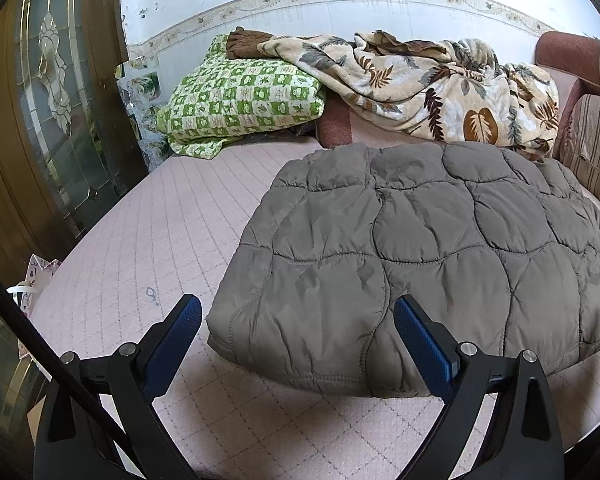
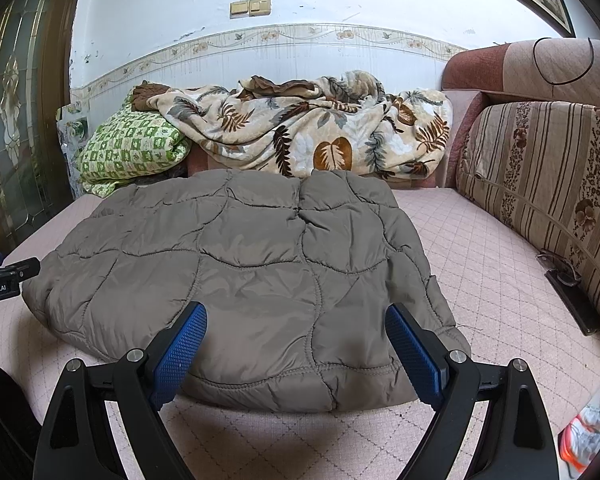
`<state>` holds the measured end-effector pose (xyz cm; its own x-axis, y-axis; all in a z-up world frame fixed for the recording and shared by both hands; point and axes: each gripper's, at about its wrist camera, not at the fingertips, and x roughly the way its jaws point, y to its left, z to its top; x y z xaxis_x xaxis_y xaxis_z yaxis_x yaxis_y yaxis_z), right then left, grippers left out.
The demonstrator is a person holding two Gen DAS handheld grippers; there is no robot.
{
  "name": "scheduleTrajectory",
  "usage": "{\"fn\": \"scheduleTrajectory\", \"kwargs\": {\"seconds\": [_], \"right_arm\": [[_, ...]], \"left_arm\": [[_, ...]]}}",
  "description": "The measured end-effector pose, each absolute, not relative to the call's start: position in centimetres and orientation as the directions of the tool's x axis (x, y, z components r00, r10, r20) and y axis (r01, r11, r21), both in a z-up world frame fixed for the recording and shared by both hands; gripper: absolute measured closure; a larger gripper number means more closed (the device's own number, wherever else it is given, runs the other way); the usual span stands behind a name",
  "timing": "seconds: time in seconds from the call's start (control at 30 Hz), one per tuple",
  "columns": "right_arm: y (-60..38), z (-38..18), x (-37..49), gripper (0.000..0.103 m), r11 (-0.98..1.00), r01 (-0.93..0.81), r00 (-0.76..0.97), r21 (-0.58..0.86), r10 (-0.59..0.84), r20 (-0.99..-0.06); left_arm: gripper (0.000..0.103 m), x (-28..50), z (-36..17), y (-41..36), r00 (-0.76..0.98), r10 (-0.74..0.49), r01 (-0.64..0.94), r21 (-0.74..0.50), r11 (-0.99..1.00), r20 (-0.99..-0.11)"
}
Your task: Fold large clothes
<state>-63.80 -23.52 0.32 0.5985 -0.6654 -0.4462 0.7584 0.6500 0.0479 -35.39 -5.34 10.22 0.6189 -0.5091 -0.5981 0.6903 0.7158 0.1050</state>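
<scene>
A grey-brown quilted jacket [image 1: 420, 248] lies folded into a thick rectangle on the pink quilted mattress [image 1: 140, 216]. My left gripper [image 1: 298, 308] hovers open above the jacket's near left corner, nothing between its blue pads. In the right wrist view the same jacket [image 2: 252, 264] fills the middle, and my right gripper [image 2: 296, 316] stands open over its near edge, holding nothing. The left gripper's black body [image 2: 8, 276] shows at the left edge of that view, beside the jacket's left side.
A leaf-print blanket [image 2: 320, 136] and a green checked quilt [image 2: 132, 148] are piled at the back by the wall. A striped sofa backrest [image 2: 540, 184] runs along the right, with a dark flat object [image 2: 572, 300] at its foot. A glass-panelled door [image 1: 52, 112] stands left.
</scene>
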Motion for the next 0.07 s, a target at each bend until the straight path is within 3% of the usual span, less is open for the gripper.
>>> {"fn": "scheduleTrajectory", "kwargs": {"seconds": [0.07], "right_arm": [[-23.63,0.26,-63.85,0.010,0.650,0.758,0.597,0.042,-0.667,-0.446]], "left_arm": [[0.007,-35.00,10.10,-5.64,0.630,-0.500,0.687,0.124,0.716,-0.594]]}}
